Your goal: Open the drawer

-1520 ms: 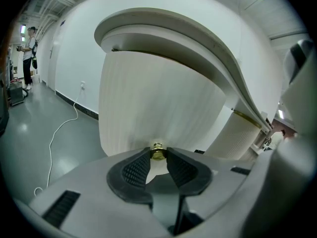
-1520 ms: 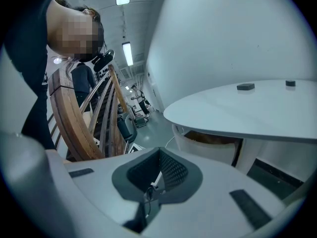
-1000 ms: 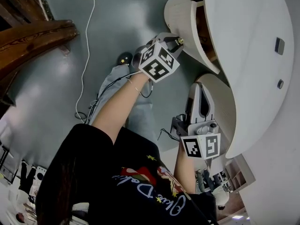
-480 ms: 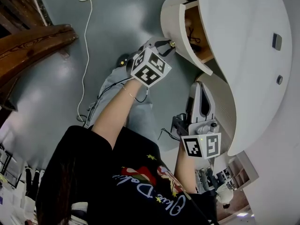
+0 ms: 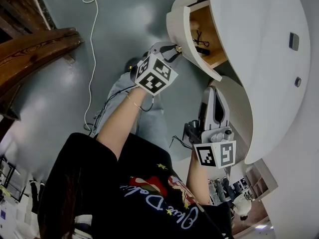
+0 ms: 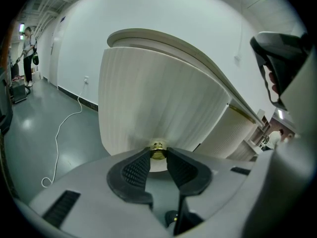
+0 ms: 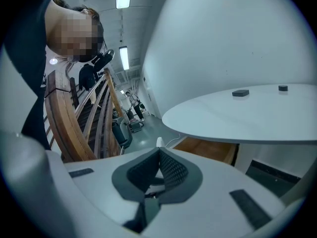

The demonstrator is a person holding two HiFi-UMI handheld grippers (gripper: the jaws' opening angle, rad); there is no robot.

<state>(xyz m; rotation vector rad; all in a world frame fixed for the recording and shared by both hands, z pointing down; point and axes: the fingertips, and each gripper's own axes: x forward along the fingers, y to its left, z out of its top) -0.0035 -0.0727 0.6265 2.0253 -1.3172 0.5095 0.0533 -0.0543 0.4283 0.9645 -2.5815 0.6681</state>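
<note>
I am clamping my left hand-held gripper (image 6: 158,153) on the small round brass knob (image 6: 157,150), its ribbed black rubber pads (image 6: 136,170) pressing the shiny metal from both sides. The knob is sitting low on the drawer (image 5: 178,20), whose front is a curved, cream, finely fluted panel. The drawer is standing part-way out from under the tabletop (image 5: 259,59), a smooth white slab with a rounded edge. Its plain wooden inside is showing, with a few small dark things lying in it that I cannot make out. My right hand-held gripper (image 5: 213,96) is hanging just under the tabletop's edge, beside another curved cream front (image 5: 238,111) under the tabletop. Its textured pads are closed together on nothing.
</note>
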